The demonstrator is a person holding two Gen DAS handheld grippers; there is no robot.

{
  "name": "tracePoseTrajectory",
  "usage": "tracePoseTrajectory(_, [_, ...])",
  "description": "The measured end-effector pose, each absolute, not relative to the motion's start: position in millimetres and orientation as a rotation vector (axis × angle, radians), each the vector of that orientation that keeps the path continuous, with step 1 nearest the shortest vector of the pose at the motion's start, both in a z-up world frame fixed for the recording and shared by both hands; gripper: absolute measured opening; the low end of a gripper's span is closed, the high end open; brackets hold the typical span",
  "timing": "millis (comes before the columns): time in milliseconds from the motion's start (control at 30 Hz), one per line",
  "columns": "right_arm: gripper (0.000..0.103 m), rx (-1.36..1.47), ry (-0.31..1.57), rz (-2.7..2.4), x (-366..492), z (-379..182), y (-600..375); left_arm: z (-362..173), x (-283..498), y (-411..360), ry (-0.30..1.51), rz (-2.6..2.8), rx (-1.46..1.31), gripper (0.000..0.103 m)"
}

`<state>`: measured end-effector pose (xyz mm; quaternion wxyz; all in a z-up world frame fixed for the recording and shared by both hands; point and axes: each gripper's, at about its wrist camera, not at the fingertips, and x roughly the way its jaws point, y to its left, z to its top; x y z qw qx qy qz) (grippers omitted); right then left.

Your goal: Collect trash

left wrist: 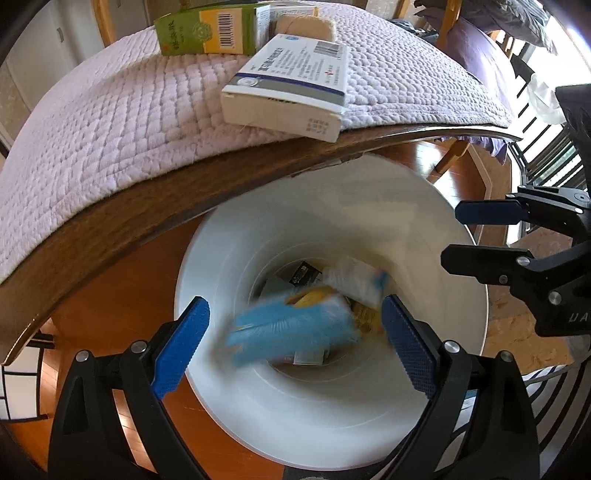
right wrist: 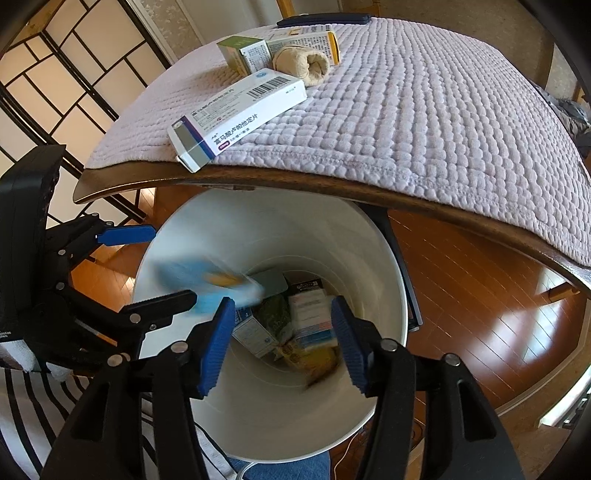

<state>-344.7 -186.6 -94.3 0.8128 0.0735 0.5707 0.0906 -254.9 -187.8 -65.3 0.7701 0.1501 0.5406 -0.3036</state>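
A white bin (left wrist: 369,424) (right wrist: 258,424) stands on the floor under the table's edge, with boxes and a yellow packet lying in it. My left gripper (left wrist: 293,314) (right wrist: 171,264) hangs open over the bin's mouth. A blurred light-blue packet (left wrist: 288,328) (right wrist: 207,284) is in the air below it, touching neither pad. My right gripper (right wrist: 282,310) (left wrist: 465,236) is open above the bin too, with nothing between its fingers. On the table lie a white-and-blue medicine box (left wrist: 291,74) (right wrist: 240,110), a green box (left wrist: 207,29) (right wrist: 240,51) and a beige roll (left wrist: 306,24) (right wrist: 303,64).
A lilac quilted cloth (left wrist: 110,129) (right wrist: 424,110) covers the wooden table, and the medicine box overhangs its near edge. A folding screen (right wrist: 74,74) stands at the left. The floor (right wrist: 480,295) is glossy wood. A person's jeans (right wrist: 277,469) show below the bin.
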Motion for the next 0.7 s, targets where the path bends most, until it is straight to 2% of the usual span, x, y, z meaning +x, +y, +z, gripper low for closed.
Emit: tracePoseTrajectory(700, [0.054, 0.155, 1.208, 0.19, -344.1, -91.7, -198.0, -63.5, -248.1, -188.4, 1.189, -0.635, 0.321, 0.095])
